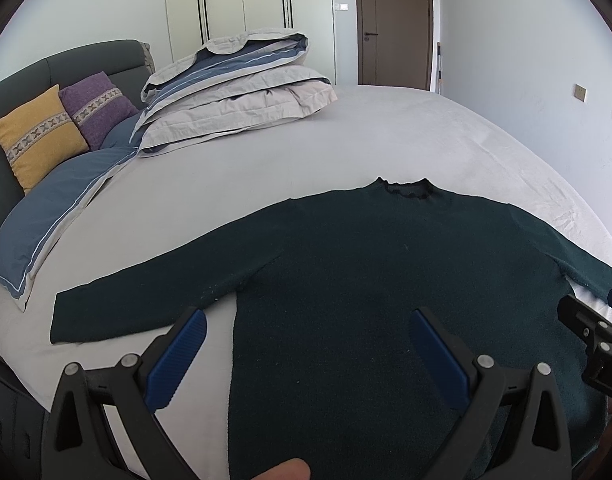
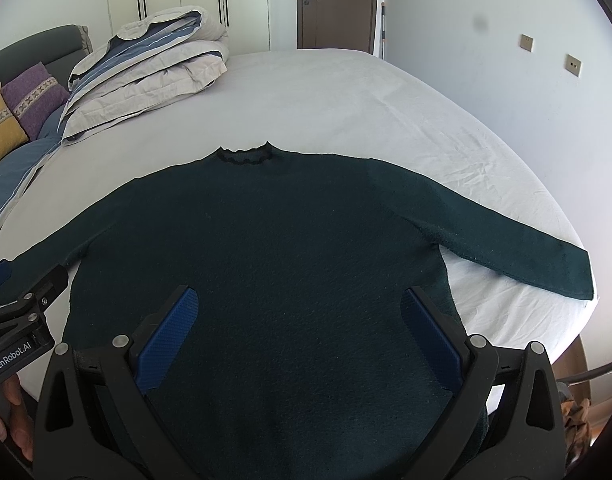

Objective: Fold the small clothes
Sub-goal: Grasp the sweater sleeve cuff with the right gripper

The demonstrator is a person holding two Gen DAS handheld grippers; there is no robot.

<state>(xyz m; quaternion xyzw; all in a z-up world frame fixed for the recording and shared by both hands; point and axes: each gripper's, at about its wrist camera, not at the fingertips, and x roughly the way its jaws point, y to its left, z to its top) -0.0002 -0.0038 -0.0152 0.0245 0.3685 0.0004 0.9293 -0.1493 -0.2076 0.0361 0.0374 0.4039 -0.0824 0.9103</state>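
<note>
No fold had been made: the dark green sweater lay flat, sleeves spread, near the bed's front edge. Left gripper and right gripper hovered above it, jaws apart, empty.

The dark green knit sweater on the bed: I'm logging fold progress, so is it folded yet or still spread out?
Spread out. The dark green knit sweater lies flat on the grey bedsheet, both sleeves stretched sideways, collar visible, no fold.

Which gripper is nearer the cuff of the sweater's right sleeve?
Right. The right gripper hangs open over the sweater body, beside that sleeve's cuff. The left gripper sits open at the opposite side seam, farther away.
</note>
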